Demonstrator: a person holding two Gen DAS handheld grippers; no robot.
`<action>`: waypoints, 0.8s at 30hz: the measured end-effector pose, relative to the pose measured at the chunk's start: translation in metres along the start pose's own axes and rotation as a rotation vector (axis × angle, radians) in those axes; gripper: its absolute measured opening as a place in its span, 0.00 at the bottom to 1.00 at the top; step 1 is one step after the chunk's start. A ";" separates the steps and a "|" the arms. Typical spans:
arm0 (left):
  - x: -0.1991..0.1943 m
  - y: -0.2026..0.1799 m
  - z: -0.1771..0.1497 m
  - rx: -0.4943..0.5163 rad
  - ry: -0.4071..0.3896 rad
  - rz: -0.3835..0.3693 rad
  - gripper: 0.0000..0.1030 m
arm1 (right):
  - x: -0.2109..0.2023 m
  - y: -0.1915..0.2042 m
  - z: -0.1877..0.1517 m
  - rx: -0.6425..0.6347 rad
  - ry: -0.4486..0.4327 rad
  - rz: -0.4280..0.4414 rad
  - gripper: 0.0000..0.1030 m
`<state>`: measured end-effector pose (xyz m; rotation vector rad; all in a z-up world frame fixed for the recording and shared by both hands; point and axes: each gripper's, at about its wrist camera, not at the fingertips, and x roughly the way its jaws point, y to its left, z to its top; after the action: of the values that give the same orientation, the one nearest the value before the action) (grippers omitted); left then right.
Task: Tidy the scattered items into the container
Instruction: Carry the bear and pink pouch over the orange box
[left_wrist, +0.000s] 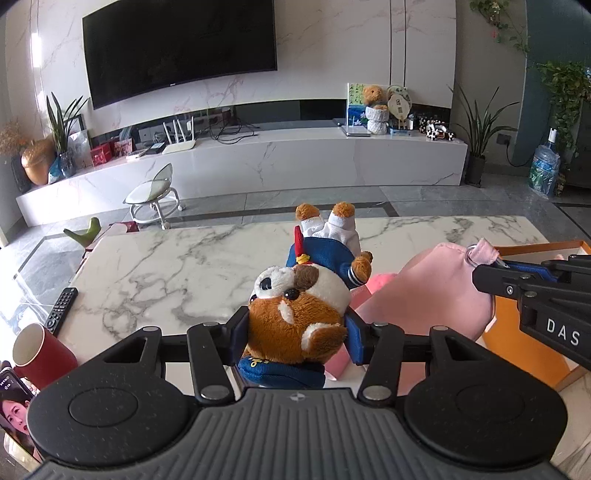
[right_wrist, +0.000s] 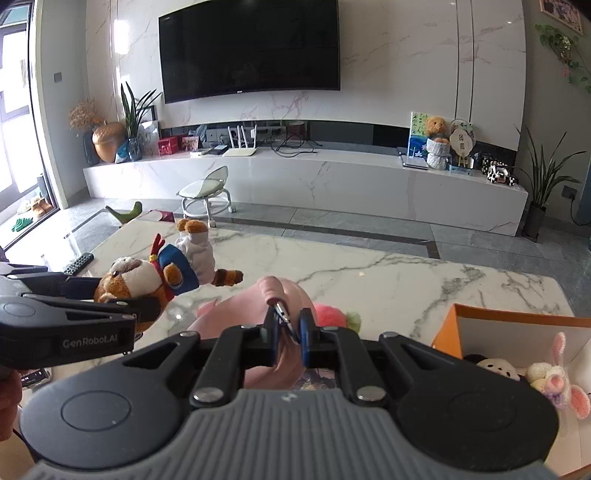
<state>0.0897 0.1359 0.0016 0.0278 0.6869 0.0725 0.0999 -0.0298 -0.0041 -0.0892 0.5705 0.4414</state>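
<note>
Currently plush dog (left_wrist: 295, 317) sits head-first between left gripper (left_wrist: 297, 332) pads, clamped, held above the marble table (left_wrist: 166, 266). Right gripper (right_wrist: 290, 334) pinches pink pouch (right_wrist: 240, 314) by its metal ring, beside orange box (right_wrist: 480, 325). Readable: "GenRobot.AI", "DAS".

Marble table (right_wrist: 388, 273) bare ahead; orange box (right_wrist: 517, 321) blocks right.

We see a marble table (left_wrist: 166, 266) carrying a remote (left_wrist: 61, 311) and red cup (left_wrist: 40, 356) at its left edge. Behind it we spot a wall TV (right_wrist: 249, 48), clear-backed stool (right_wrist: 207, 195), and teddy bear (right_wrist: 436, 127) on the TV bench (right_wrist: 332, 181).
</note>
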 end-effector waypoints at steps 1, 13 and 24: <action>-0.006 -0.005 0.001 0.003 -0.012 -0.007 0.58 | -0.008 -0.002 0.000 0.007 -0.015 -0.007 0.12; -0.045 -0.096 0.016 0.082 -0.123 -0.142 0.58 | -0.098 -0.073 -0.011 0.120 -0.162 -0.151 0.12; -0.038 -0.202 0.028 0.177 -0.150 -0.307 0.58 | -0.142 -0.174 -0.030 0.191 -0.198 -0.327 0.12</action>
<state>0.0903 -0.0687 0.0372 0.0968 0.5395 -0.2828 0.0525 -0.2463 0.0401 0.0437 0.3914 0.0745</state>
